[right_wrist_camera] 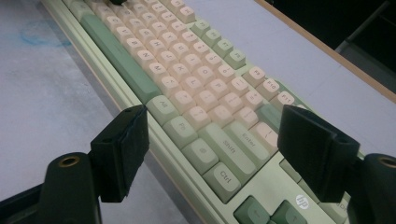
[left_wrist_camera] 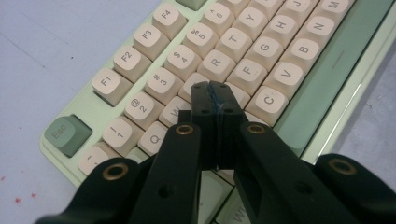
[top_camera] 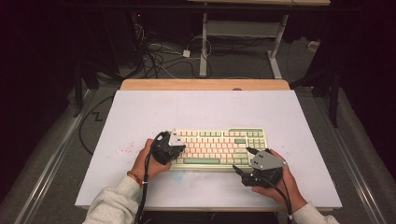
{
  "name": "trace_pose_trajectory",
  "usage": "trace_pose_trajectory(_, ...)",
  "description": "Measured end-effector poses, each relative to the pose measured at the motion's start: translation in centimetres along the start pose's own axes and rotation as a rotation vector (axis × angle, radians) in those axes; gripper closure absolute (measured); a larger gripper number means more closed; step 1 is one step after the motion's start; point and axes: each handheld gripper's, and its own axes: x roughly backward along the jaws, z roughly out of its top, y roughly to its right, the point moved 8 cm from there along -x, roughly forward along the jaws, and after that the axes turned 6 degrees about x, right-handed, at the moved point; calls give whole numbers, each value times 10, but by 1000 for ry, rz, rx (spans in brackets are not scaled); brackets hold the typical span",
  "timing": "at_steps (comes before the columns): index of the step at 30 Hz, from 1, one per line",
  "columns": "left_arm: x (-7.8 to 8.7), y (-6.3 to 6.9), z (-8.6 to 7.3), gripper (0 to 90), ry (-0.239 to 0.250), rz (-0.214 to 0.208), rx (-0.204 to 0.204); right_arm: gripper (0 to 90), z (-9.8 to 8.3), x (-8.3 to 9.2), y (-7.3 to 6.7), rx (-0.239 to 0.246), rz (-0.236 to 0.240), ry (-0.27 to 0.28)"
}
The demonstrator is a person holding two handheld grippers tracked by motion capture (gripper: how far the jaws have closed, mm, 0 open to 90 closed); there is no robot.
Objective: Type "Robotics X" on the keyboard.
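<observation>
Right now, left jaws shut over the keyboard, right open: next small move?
Probably ease the left gripper straight down to press a key. Its jaws are shut and poised over the keyboard's left letter rows, between R and C. Which key lies under the tip is hidden. The right gripper hangs open by the Shift and Ctrl end.

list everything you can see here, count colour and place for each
keyboard: 1, pale green case with cream and green keys, near middle of the table
table: 1, white top with a wooden far edge, some red specks at its left
cables: several, dark and white, on the floor beyond the table
desk frame: 1, white legs, behind the table
left claw: 1, black, shut, tips over the keyboard's left letter keys
right claw: 1, black, open, at the keyboard's right end
hands: 2, pale sleeves, bottom edge
</observation>
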Motion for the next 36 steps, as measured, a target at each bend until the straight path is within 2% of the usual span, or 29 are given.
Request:
trace_pose_trajectory(2, 0, -1, 0, 870, 9, 2, 7, 251, 0, 0, 0, 1, 3, -2)
trace_pose_trajectory(6, 2, 0, 1, 868, 8, 15, -10, 251, 0, 1, 0, 3, -2, 0)
trace_pose_trajectory(21, 12, -1, 5, 841, 42, 35, -19, 251, -5, 12, 8, -10, -29, 5)
trace_pose_trajectory(36, 25, 5, 12, 842, 85, 21, -25, 249, -16, 21, 11, -21, -55, -14)
